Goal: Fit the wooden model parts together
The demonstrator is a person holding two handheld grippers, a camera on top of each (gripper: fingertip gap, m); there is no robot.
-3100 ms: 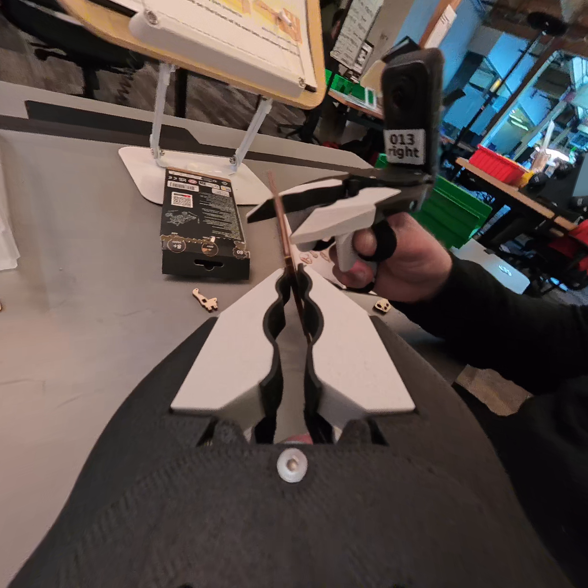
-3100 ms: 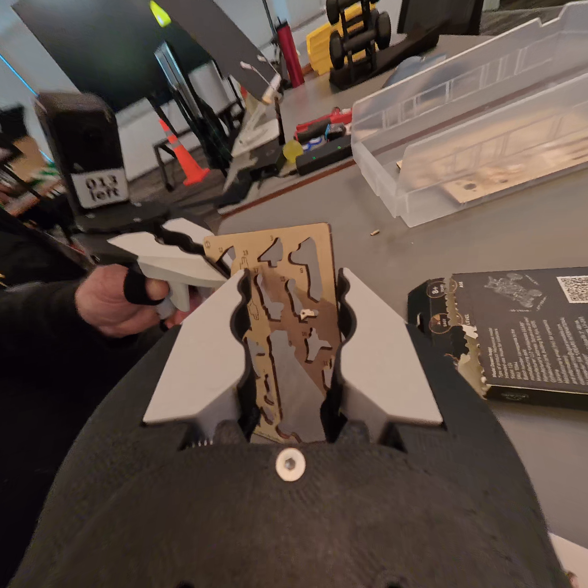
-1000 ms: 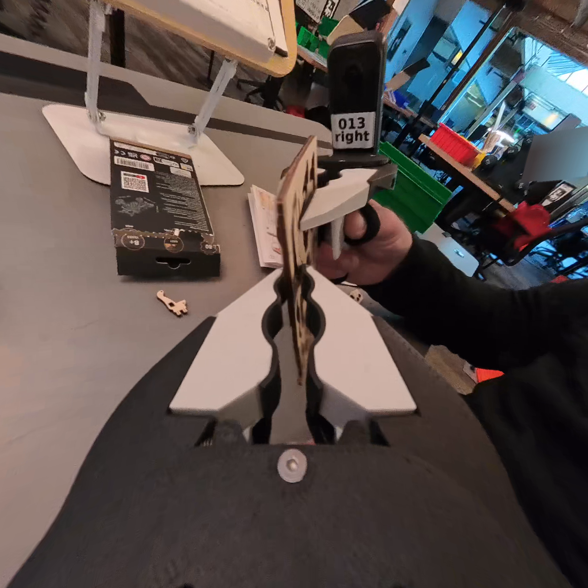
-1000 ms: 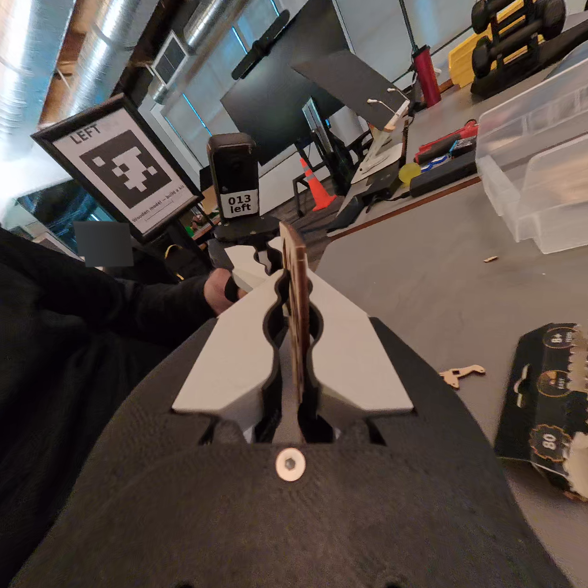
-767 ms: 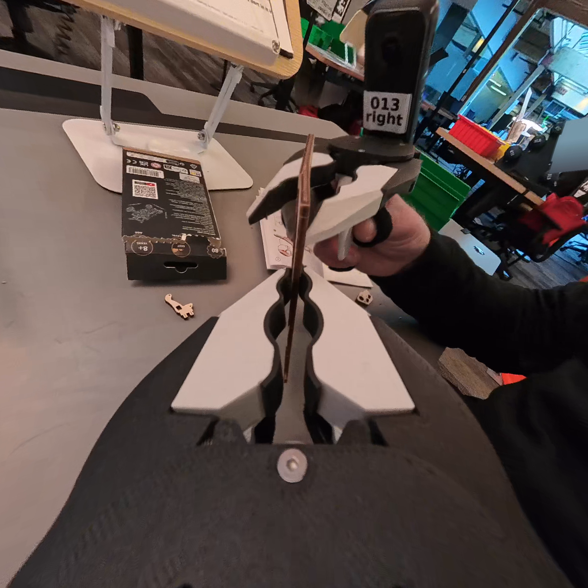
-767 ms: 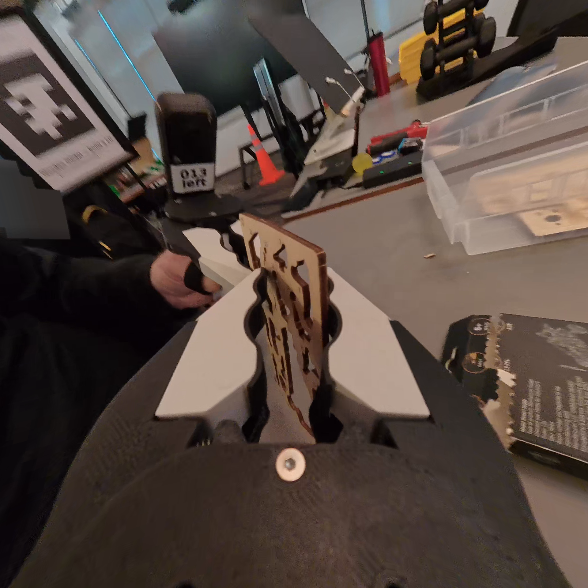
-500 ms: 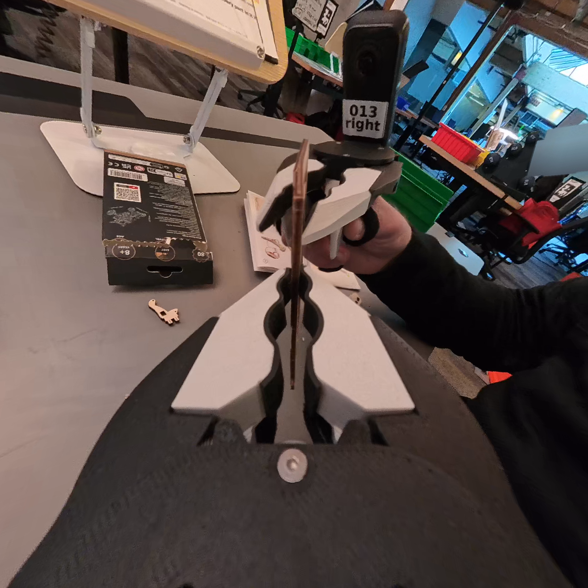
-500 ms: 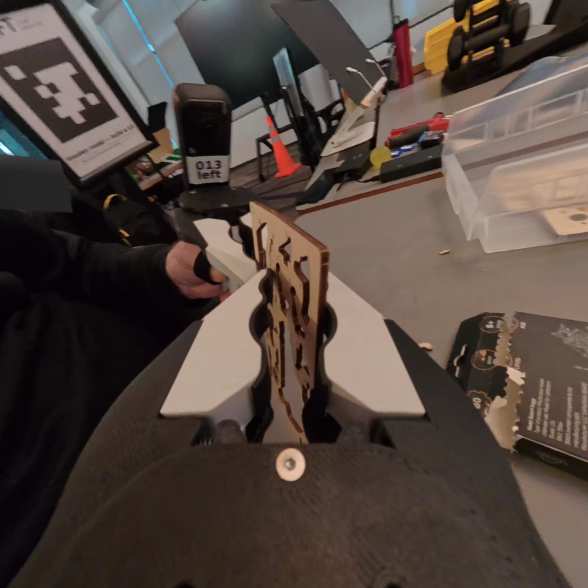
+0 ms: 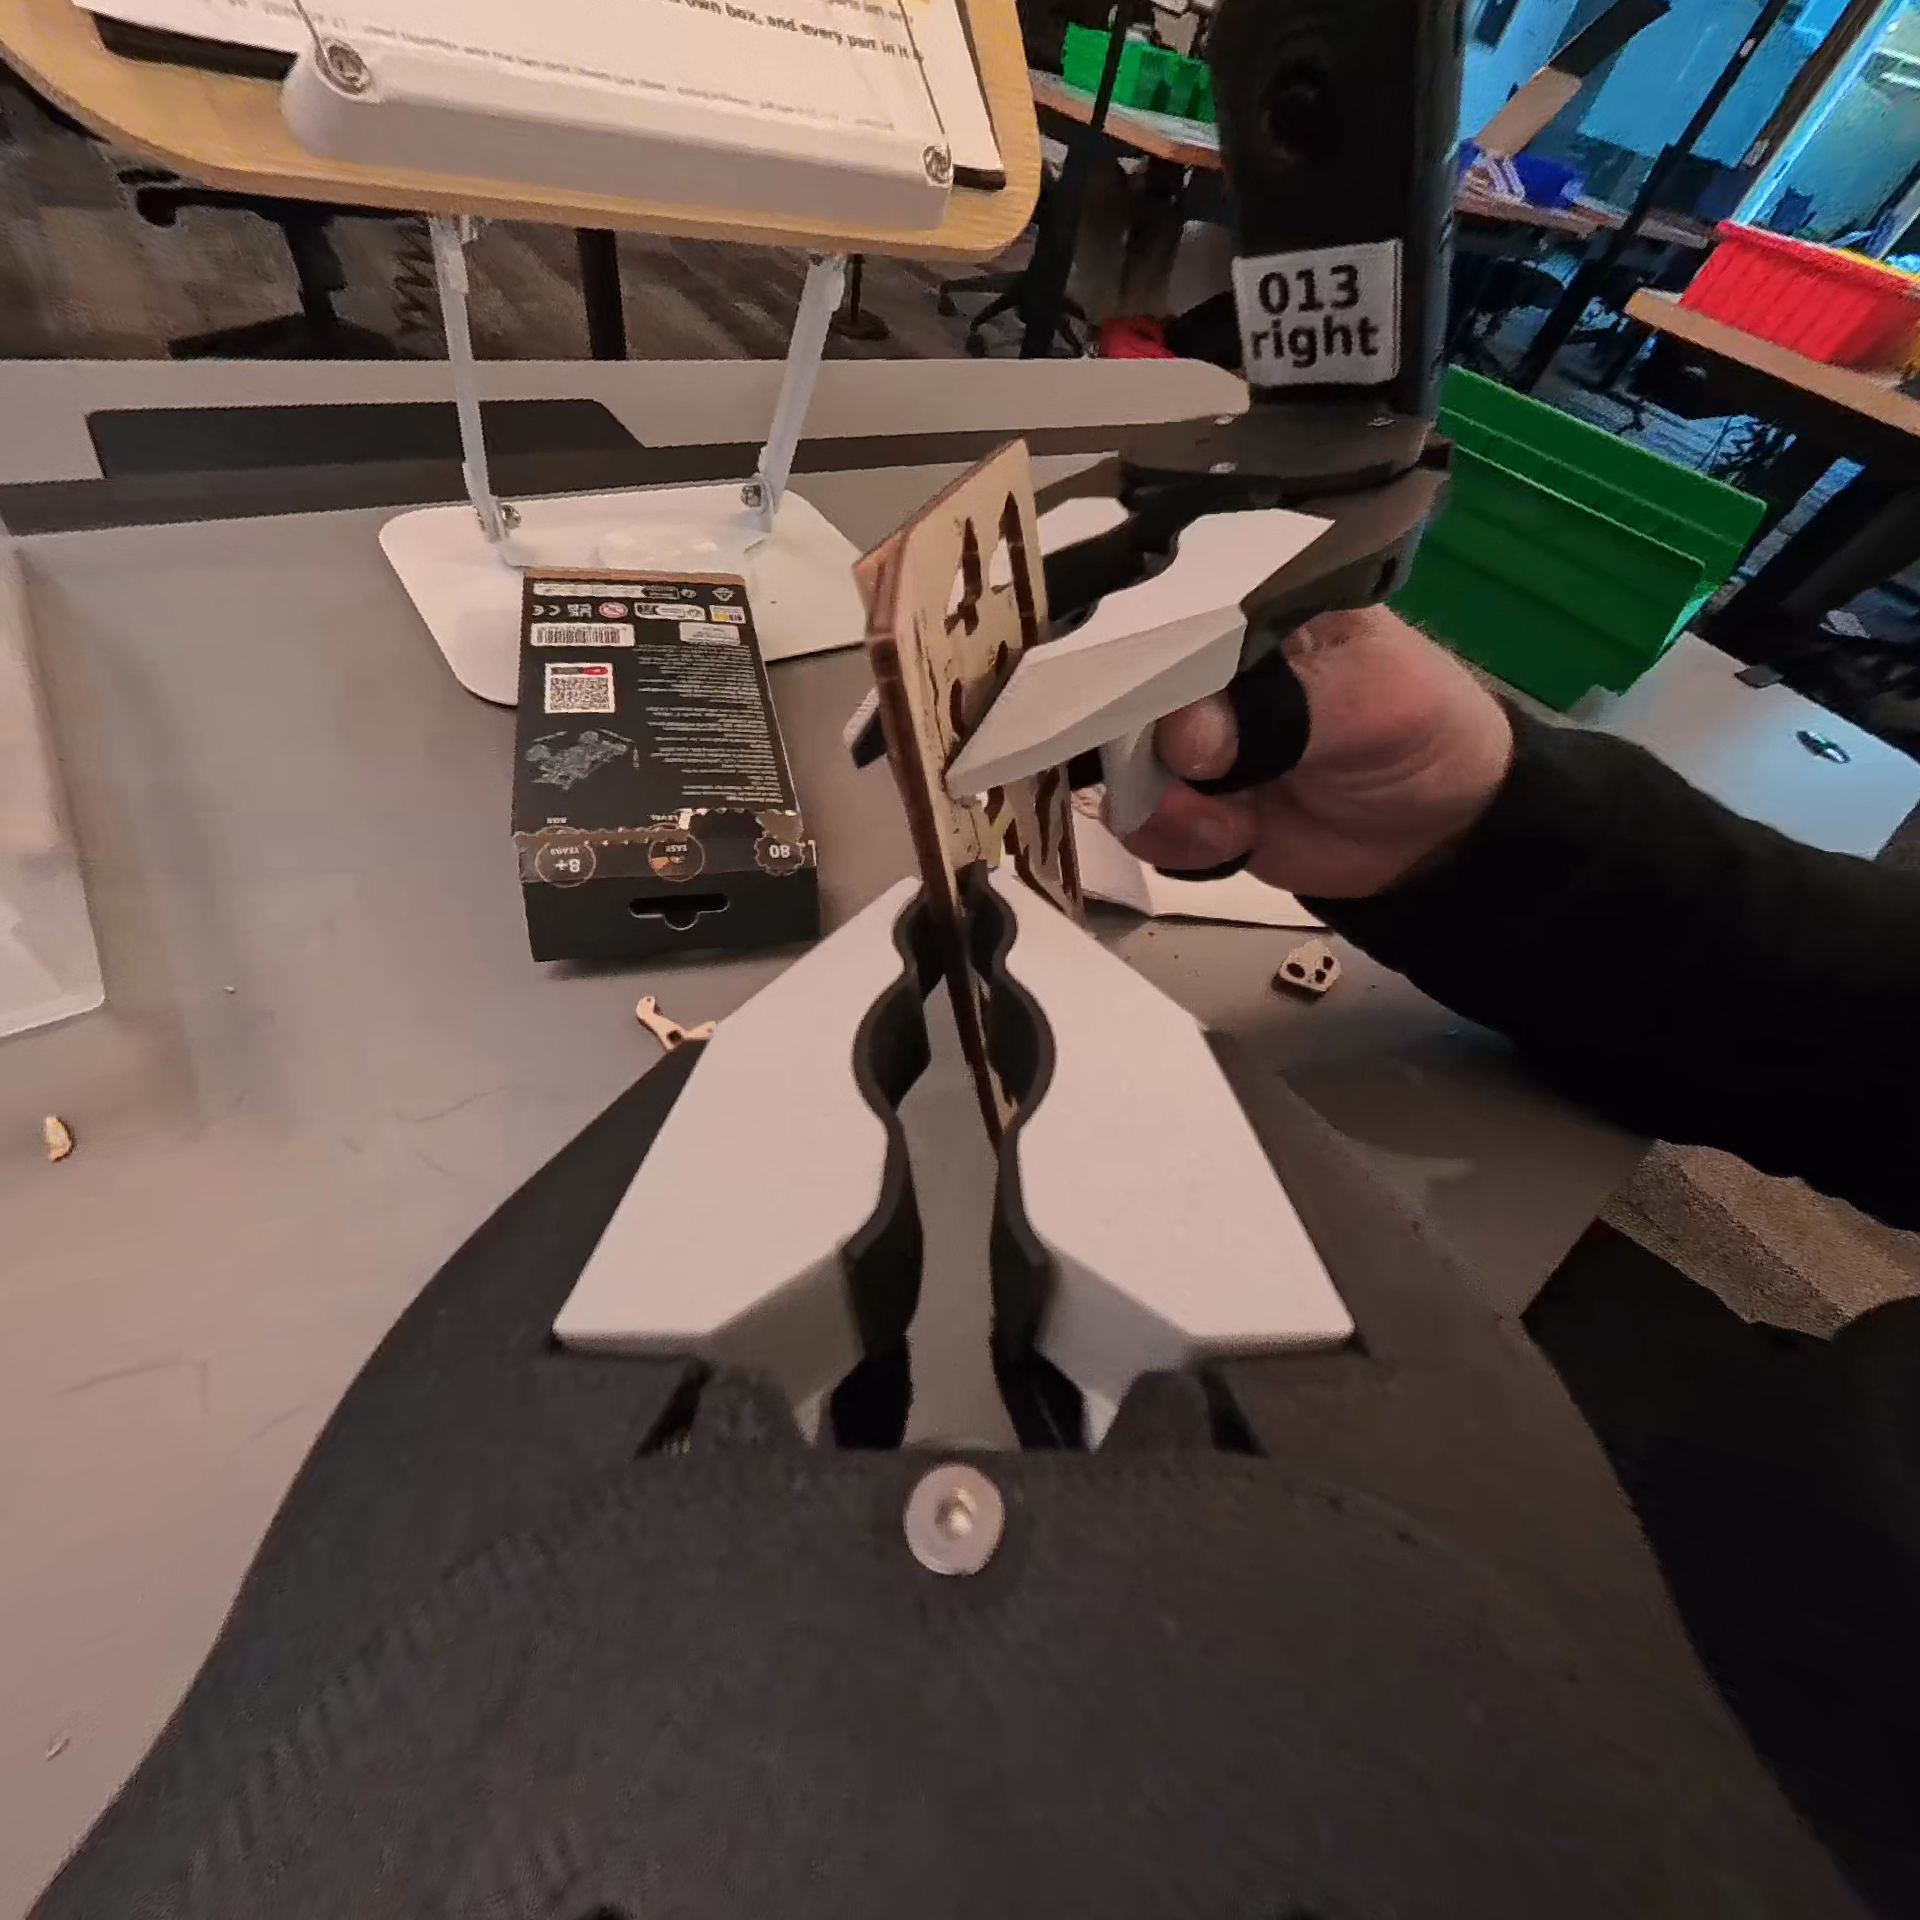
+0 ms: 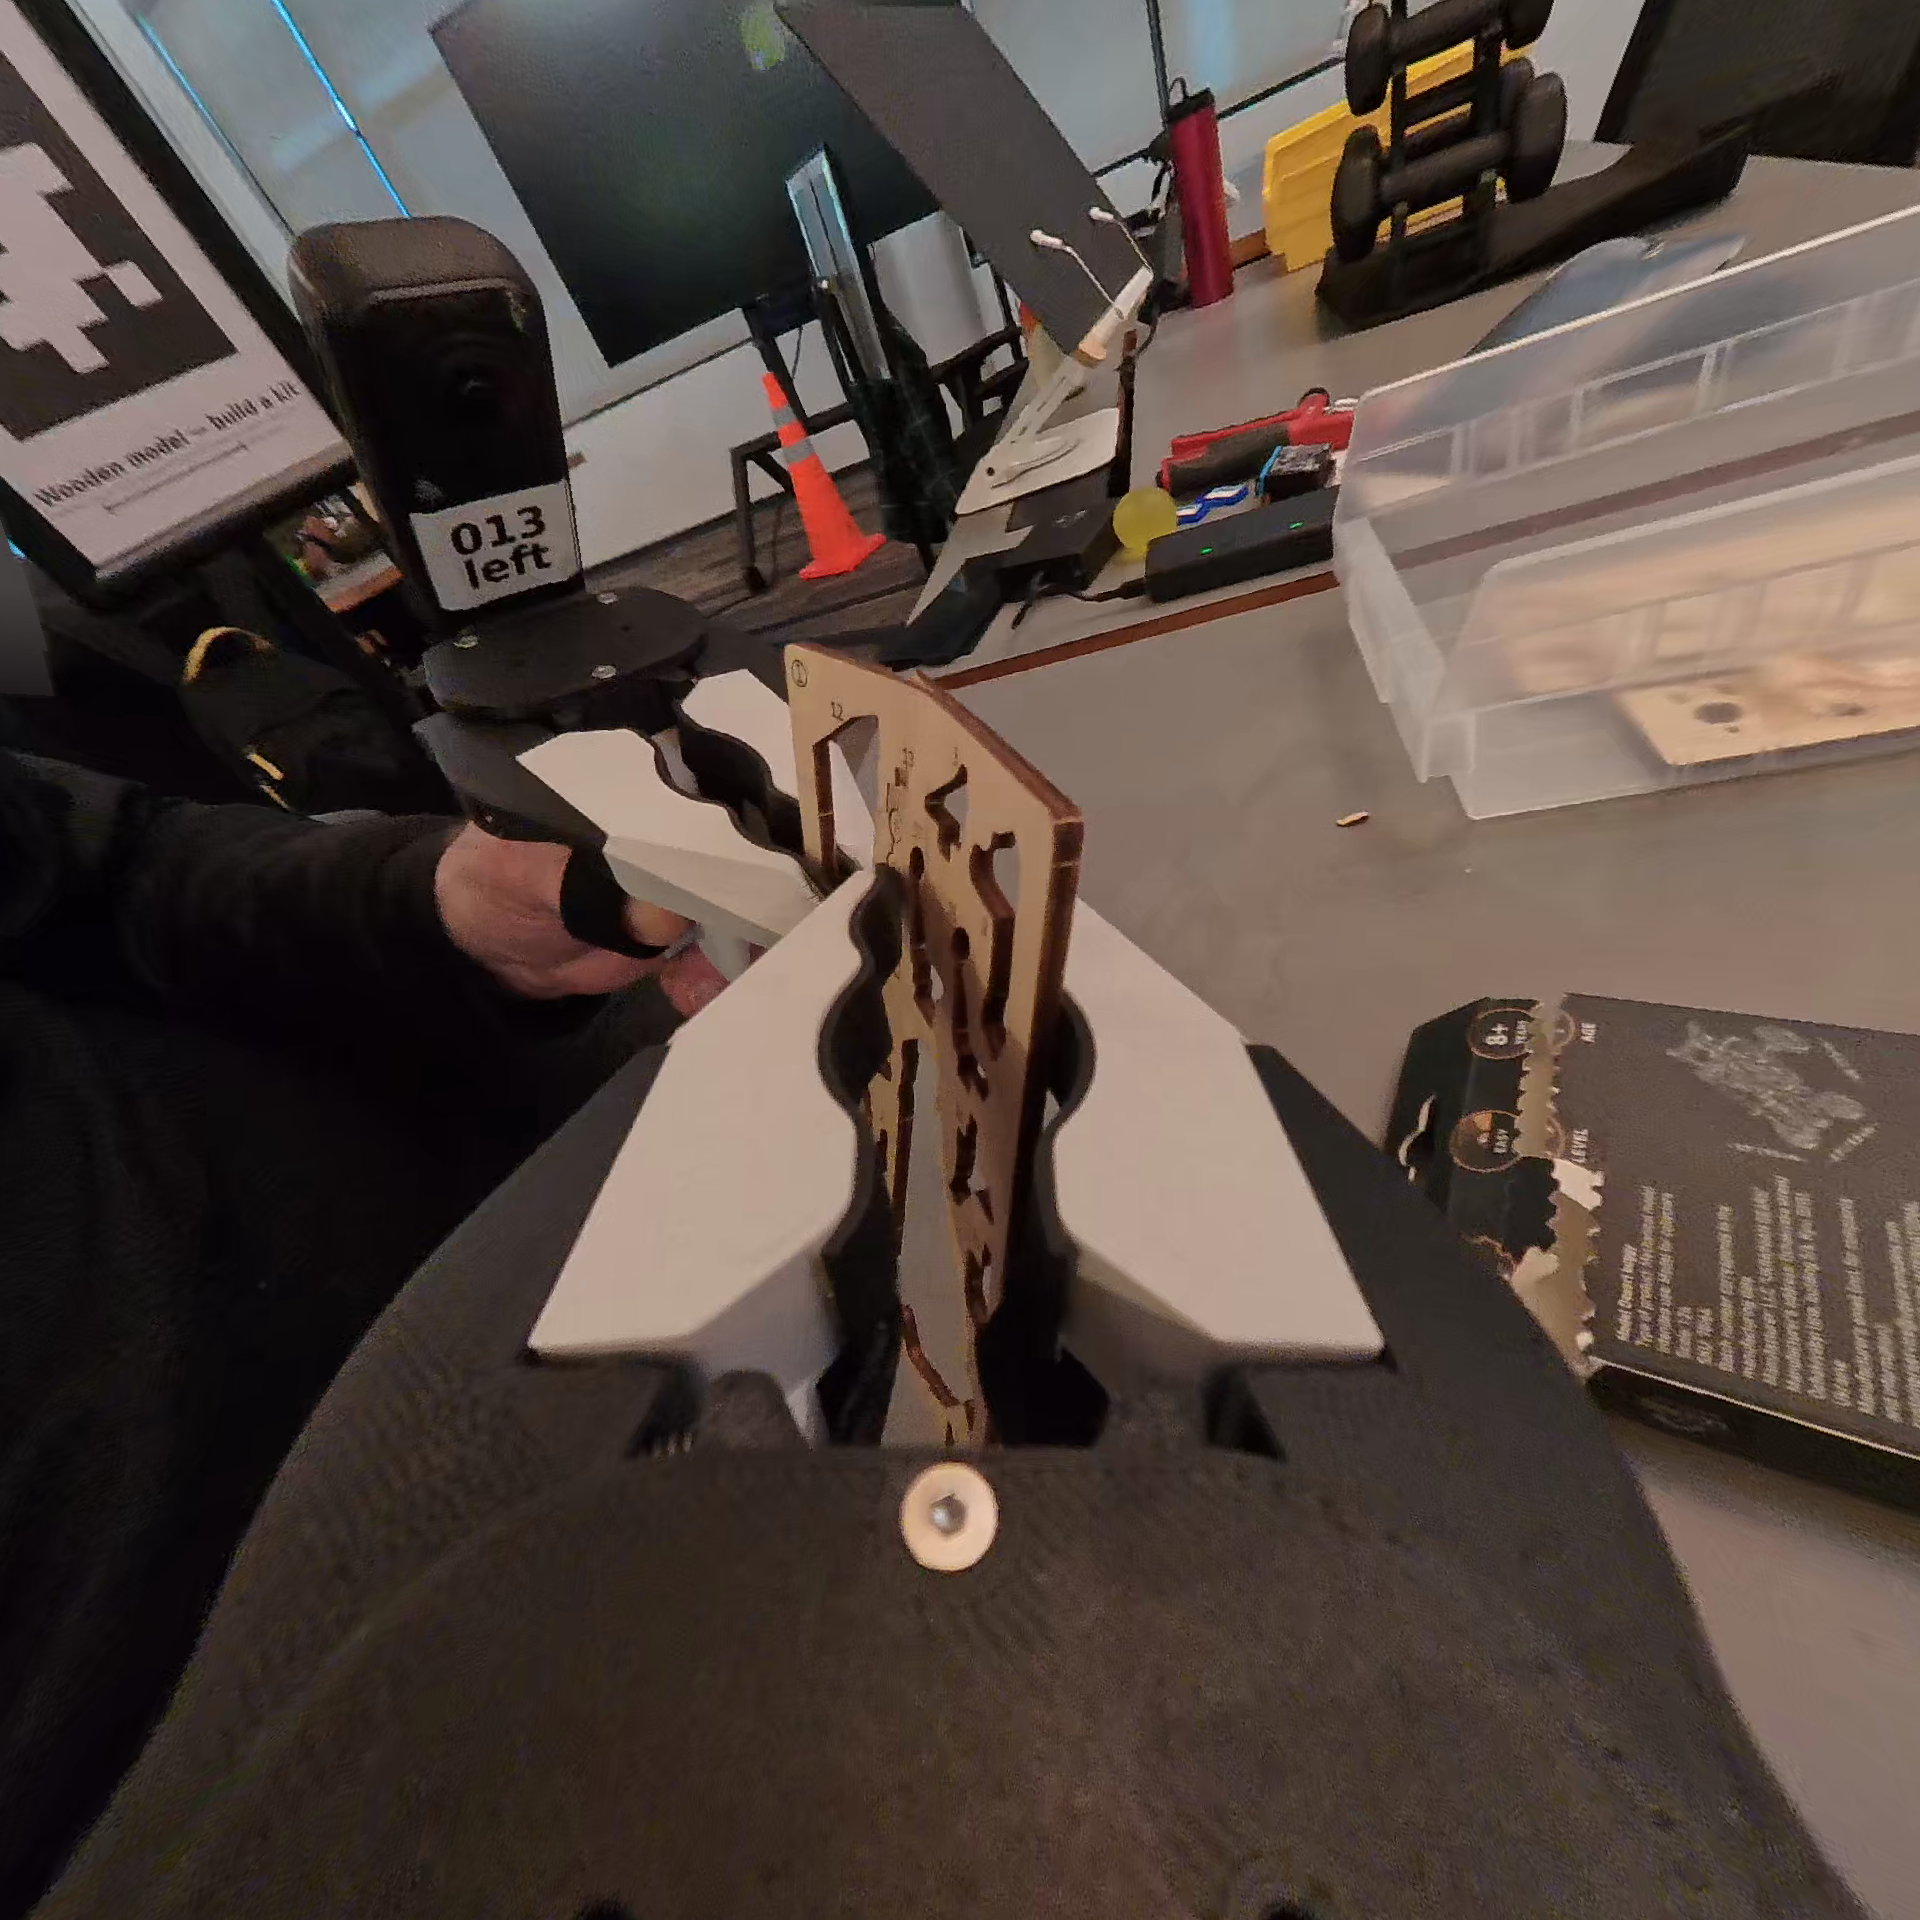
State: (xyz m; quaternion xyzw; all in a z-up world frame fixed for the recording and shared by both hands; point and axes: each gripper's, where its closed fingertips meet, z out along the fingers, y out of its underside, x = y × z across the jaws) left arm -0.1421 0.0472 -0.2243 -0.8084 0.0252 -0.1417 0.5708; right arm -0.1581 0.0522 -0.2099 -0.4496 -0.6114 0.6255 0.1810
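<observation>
A thin wooden sheet with laser-cut part outlines is held upright above the grey table between both grippers. My left gripper is shut on the sheet's lower edge. My right gripper is shut on the same sheet, which runs slanted between its pads. In the left wrist view the right gripper clamps the sheet's middle from the right, one finger on each face. In the right wrist view the left gripper meets the sheet from the left. Loose wooden pieces lie on the table.
A black kit box lies flat on the table. A white stand with an instruction board is behind it. A folded leaflet lies under the right hand. A clear plastic bin sits far right. Left and right tips are no more than a few centimetres apart.
The sheet has turned from edge-on to showing part of its face in the left wrist view. Both grippers stay on it and have shifted slightly, with the right gripper now lower and nearer.
</observation>
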